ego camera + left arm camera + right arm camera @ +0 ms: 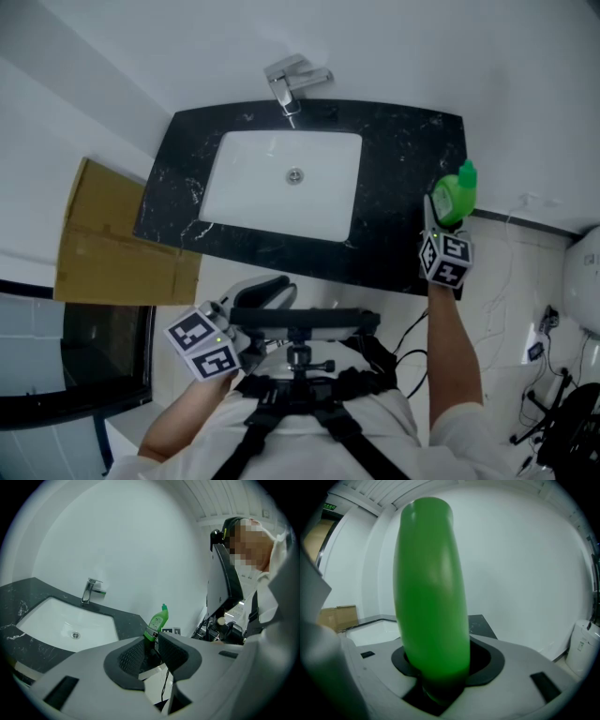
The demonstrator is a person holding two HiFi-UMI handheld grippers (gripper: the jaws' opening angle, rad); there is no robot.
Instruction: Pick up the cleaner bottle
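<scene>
A: Head view?
B: Cleaner bottle (457,192) upright at the right end of the black counter (394,187), right gripper (441,217) around it. Left gripper (265,292) low by the body, well apart from it.
A: Left gripper view?
B: Jaws partly apart, nothing between them. Bottle visible far beyond.
A: Right gripper view?
B: Pads pressed against both flanks of the green body. Probably the grasp step. Impossible to tell whether already off the counter.
A: Next?
B: Likely a straight lift, keeping the grip firm and the bottle upright.

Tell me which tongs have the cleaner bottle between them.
The right tongs: the green cleaner bottle fills their gap, gripped on both sides. The left tongs stand open with nothing between them.
</scene>
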